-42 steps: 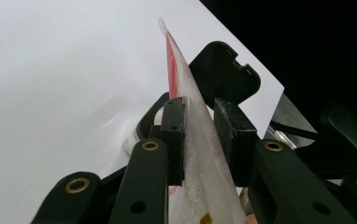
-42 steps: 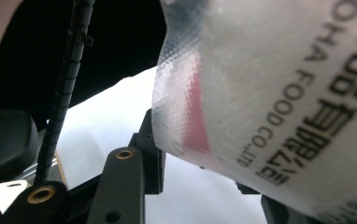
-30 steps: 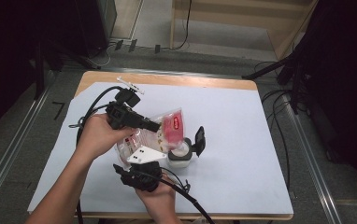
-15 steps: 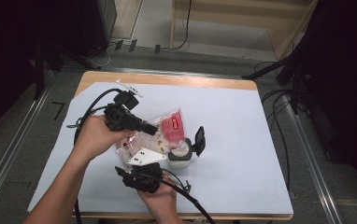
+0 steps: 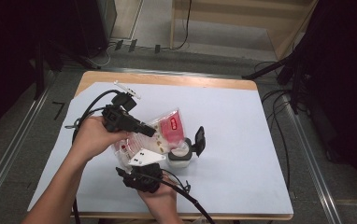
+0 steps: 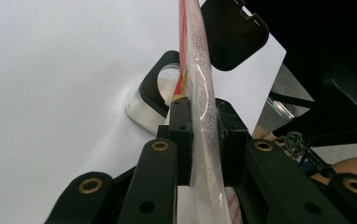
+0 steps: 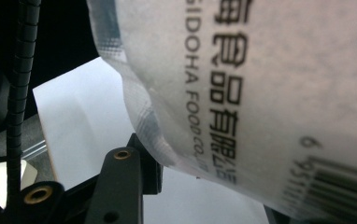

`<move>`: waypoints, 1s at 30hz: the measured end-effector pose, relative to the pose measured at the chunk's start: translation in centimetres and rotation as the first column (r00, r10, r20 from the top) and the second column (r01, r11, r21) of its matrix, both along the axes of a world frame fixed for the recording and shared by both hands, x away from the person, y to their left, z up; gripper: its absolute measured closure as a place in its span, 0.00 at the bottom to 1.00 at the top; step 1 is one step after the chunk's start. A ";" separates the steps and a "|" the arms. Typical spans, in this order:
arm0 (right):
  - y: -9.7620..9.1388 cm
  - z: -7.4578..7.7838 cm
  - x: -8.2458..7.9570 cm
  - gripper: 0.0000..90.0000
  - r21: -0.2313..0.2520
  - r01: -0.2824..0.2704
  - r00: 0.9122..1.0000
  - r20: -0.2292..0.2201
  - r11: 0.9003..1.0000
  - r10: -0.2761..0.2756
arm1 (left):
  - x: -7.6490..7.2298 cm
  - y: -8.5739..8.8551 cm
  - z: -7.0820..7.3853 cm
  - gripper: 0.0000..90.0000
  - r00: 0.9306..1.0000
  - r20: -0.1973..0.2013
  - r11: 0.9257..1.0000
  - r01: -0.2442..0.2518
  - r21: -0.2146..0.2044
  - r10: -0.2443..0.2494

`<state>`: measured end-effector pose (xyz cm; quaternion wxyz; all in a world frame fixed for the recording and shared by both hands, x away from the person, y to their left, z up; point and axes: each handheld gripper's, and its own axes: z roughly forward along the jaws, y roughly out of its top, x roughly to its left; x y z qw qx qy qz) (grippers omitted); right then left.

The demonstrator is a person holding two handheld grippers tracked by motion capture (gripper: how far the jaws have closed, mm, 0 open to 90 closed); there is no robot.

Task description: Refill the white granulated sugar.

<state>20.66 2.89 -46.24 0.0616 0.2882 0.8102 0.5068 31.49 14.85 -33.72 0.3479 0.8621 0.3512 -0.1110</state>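
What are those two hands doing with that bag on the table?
A person is holding a see-through food bag with a red label, using a gripper in each hand. The left gripper is pinched on the bag's edge. The right gripper is at the bag's lower end, but its grip is hard to make out. The bag hangs over a small container with its black flip lid open, on a table covered in white.

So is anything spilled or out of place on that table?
Nothing looks spilled. The bag is held over the open container, clamped in the left gripper. The container's black lid stands up, hinged open. Nothing else stands out.
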 end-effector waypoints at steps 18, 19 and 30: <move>0.0 -0.1 0.0 0.68 -0.006 0.007 1.000 0.012 1.000 -0.007 | 0.0 0.6 -0.1 0.91 1.000 -0.008 1.000 0.003 -0.030 -0.003; 0.0 -0.1 0.0 0.68 -0.009 0.008 1.000 0.017 1.000 -0.008 | 0.0 0.6 0.0 0.91 1.000 -0.006 0.999 0.004 -0.036 -0.004; -0.4 0.0 0.2 0.68 -0.001 0.021 0.999 0.028 1.000 -0.021 | -0.1 1.1 0.2 0.92 1.000 0.006 0.998 0.004 -0.060 -0.004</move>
